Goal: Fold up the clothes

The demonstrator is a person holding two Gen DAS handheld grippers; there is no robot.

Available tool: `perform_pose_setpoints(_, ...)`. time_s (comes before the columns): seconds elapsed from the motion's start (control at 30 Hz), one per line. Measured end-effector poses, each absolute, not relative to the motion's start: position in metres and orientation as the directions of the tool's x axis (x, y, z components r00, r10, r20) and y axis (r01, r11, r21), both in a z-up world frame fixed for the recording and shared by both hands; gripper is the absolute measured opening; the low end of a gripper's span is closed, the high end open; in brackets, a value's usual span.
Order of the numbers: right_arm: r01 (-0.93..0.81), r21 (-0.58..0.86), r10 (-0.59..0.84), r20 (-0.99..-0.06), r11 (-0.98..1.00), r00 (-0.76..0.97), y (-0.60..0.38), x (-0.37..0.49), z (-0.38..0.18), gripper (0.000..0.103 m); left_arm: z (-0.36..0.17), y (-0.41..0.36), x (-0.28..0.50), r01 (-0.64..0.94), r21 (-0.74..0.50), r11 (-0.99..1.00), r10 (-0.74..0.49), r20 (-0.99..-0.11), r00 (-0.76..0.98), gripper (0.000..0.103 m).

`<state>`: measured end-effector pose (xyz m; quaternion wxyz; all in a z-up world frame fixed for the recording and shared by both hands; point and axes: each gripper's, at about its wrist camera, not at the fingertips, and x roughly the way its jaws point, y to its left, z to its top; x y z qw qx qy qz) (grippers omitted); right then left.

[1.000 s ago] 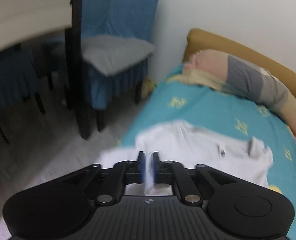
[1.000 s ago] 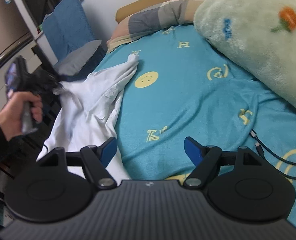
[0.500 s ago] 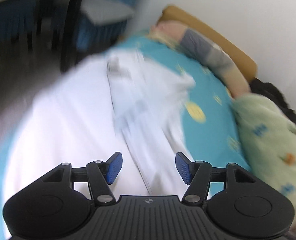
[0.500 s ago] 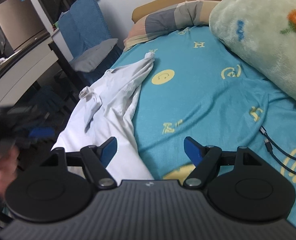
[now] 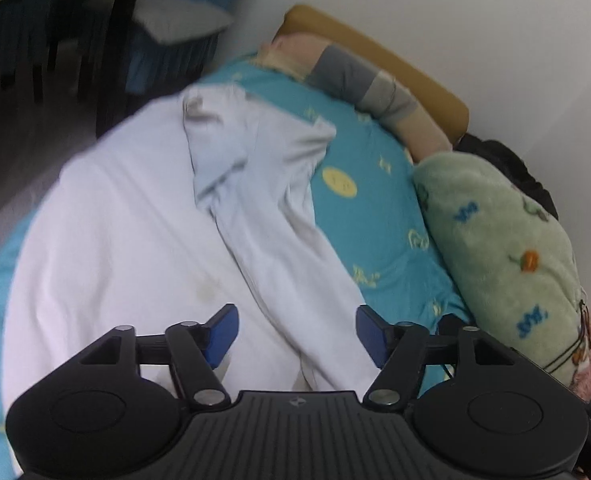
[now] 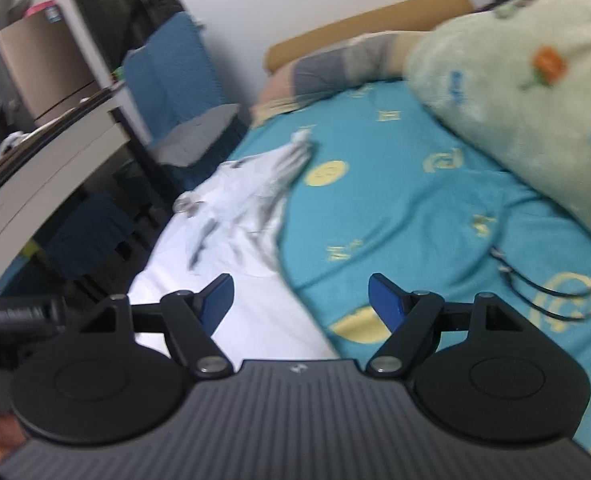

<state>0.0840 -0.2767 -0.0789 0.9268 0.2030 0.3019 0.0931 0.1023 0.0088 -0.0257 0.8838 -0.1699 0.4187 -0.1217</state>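
Having let go of the crumpled white cotton shirt (image 5: 263,184), the left hand-held gripper (image 5: 297,330) is hovering released above it on the turquoise patterned bed sheet (image 5: 375,208), while the right hand-held gripper (image 6: 299,300) is likewise hanging released, the shirt (image 6: 247,216) lying beside a fluffy green blanket (image 6: 535,100).

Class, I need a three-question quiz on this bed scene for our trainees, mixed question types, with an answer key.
1. True or false: the left gripper is shut on the white shirt.
2. The shirt lies on a bedsheet of which colour? A red, B teal, C black.
3. Fill in: the green blanket has an ____ flower on it.

Key: 1 false, both grippers are open; 2 B; 3 orange.
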Motion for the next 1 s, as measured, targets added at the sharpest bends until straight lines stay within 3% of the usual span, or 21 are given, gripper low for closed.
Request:
perform_pose_setpoints(0.13, -0.147, 0.459, 0.394, -0.507, 0.876, 0.767, -0.251, 0.129, -0.079, 0.074, -0.009, 0.025, 0.107, 0.069, -0.382, 0.922, -0.321, -0.649, 0.690, 0.081)
perform_pose_setpoints(0.33, -0.255, 0.389, 0.446, -0.553, 0.885, 0.704, -0.171, 0.229, -0.096, 0.073, -0.007, 0.064, 0.140, -0.006, -0.413, 0.911, -0.262, -0.590, 0.763, 0.081)
perform_pose_setpoints(0.47, -0.263, 0.317, 0.406, -0.589, 0.911, 0.699, -0.120, 0.286, -0.126, 0.070, -0.037, 0.100, 0.156, -0.105, -0.620, 0.778, -0.340, -0.554, 0.760, 0.081)
perform_pose_setpoints(0.57, -0.269, 0.261, 0.375, -0.614, 0.927, 0.695, -0.082, 0.329, -0.149, 0.069, -0.061, 0.112, 0.168, -0.156, -0.646, 0.747, -0.344, -0.576, 0.742, 0.081)
perform_pose_setpoints(0.6, -0.271, 0.237, 0.360, -0.610, 0.933, 0.706, -0.073, 0.335, -0.156, 0.055, -0.067, 0.115, 0.173, -0.168, -0.647, 0.744, -0.344, -0.585, 0.734, 0.080)
perform_pose_setpoints(0.63, -0.278, 0.211, 0.348, -0.596, 0.937, 0.724, -0.068, 0.333, -0.160, 0.029, -0.073, 0.120, 0.176, -0.176, -0.655, 0.735, -0.346, -0.586, 0.733, 0.080)
perform_pose_setpoints(0.7, -0.299, 0.180, 0.347, -0.566, 0.937, 0.748, -0.063, 0.327, -0.163, 0.012, -0.082, 0.129, 0.182, -0.194, -0.672, 0.715, -0.350, -0.584, 0.733, 0.080)
perform_pose_setpoints(0.87, -0.270, 0.166, 0.317, -0.440, 0.948, 0.840, -0.099, 0.315, -0.124, 0.008, -0.092, 0.137, 0.185, -0.230, -0.698, 0.678, -0.350, -0.582, 0.734, 0.080)
perform_pose_setpoints(1.0, -0.080, 0.118, 0.116, -0.334, 0.990, 0.935, -0.173, 0.320, -0.081, 0.008, -0.092, 0.128, 0.182, -0.218, -0.685, 0.696, -0.358, -0.593, 0.721, 0.080)
